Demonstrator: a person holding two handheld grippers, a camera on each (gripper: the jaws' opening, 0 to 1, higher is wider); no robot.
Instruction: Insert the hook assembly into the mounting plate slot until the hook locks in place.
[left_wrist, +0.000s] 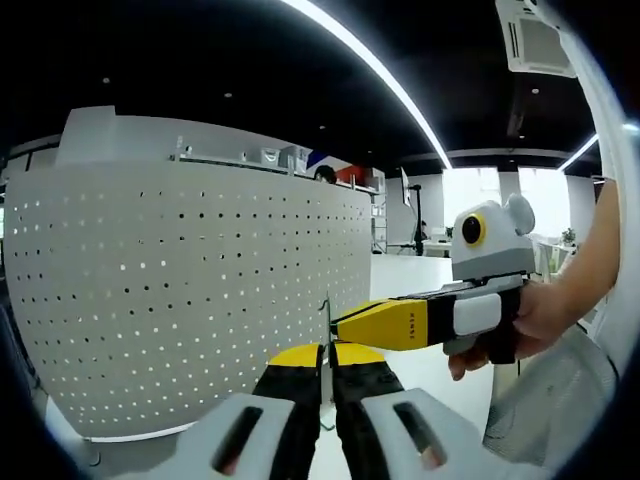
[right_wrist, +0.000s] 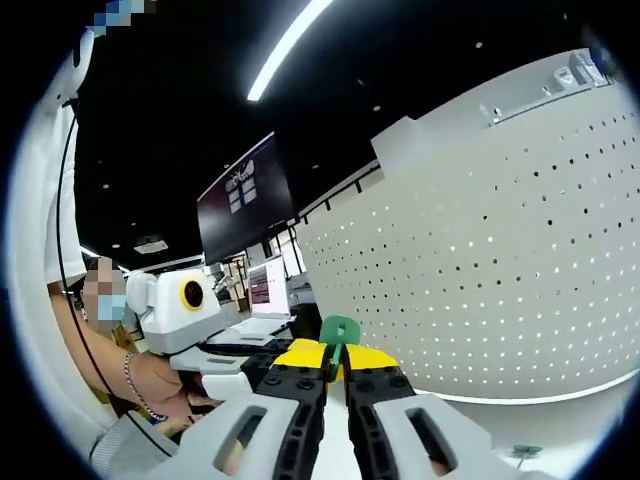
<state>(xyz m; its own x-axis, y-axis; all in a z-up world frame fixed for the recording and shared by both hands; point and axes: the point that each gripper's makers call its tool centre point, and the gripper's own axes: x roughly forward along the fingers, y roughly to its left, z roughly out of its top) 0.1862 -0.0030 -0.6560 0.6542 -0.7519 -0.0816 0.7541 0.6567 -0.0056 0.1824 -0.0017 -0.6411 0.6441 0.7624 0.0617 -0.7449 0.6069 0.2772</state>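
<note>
Left gripper view: the left hand-held gripper (left_wrist: 322, 362) has its yellow-tipped jaws pressed together on a thin metal hook (left_wrist: 326, 318) that rises from between the tips, just in front of the white perforated mounting plate (left_wrist: 190, 300). The right hand-held gripper (left_wrist: 345, 322) reaches in level from the right, its tip touching or nearly touching the hook, gripped by a hand (left_wrist: 530, 320). In the right gripper view, the right hand-held gripper (right_wrist: 335, 362) is clenched on a green hook piece (right_wrist: 337, 332) sticking up between its tips, with the mounting plate (right_wrist: 480, 260) curving across the right. A small green part (right_wrist: 522, 453) lies on the table (right_wrist: 560, 425) by the plate's lower edge.
</note>
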